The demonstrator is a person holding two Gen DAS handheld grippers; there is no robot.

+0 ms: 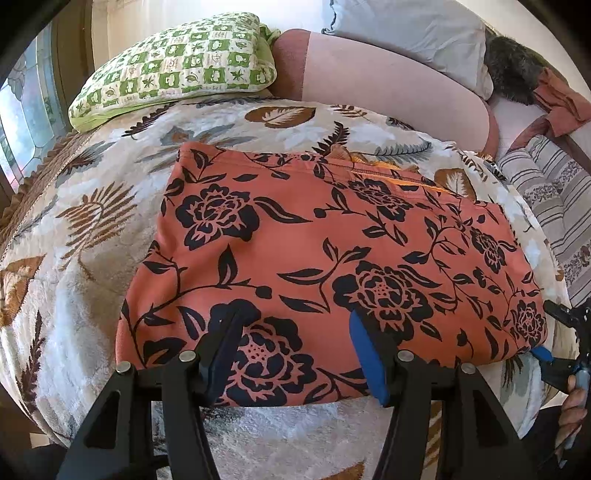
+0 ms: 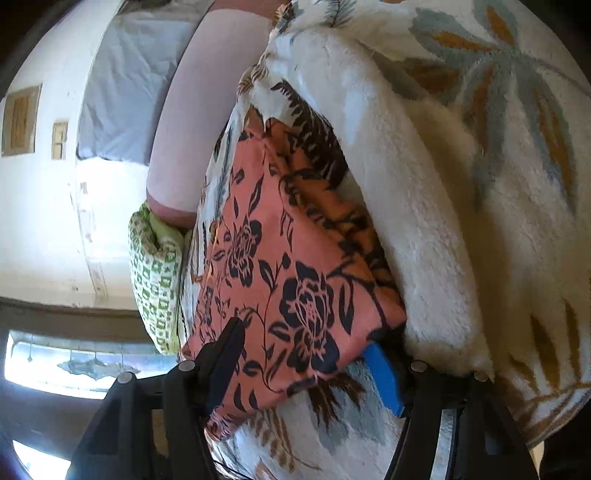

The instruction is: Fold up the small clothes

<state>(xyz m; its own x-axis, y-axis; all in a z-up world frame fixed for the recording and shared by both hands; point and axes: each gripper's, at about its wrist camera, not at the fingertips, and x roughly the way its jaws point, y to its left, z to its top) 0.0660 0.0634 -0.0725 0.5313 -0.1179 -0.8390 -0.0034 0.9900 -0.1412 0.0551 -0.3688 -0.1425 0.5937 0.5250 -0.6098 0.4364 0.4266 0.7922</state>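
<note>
Bed (image 1: pixel 92 229) covered by a fleecy cream blanket with brown and grey leaf print. At its far edge: green-and-white checked pillow (image 1: pixel 177 66) toward the far left corner, a pink bolster (image 1: pixel 388 85) beside it, a grey pillow (image 1: pixel 413 29) behind the bolster. Dark furry item (image 1: pixel 513 70) and rust-coloured cloth (image 1: pixel 557 103) at far right. Striped cushion (image 1: pixel 554 192) off the bed's right edge. Nothing lies on top of the garment.

Orange garment (image 1: pixel 295 240) with black rose-and-vine print lies folded flat into a rough rectangle, mid-bed toward the near edge; an orange seam shows along its far edge.

Left claw (image 1: pixel 299 332) is over the garment's near edge, jaws apart, fingers resting on top of the fabric, nothing pinched. Right claw (image 2: pixel 306 350) is at the garment's near right corner, jaws apart and straddling that corner: black finger on top, blue pad (image 2: pixel 384 380) at the corner's underside; pads not clearly pressing. A hand (image 1: pixel 572 406) holds it at the right.

No containers in view.
</note>
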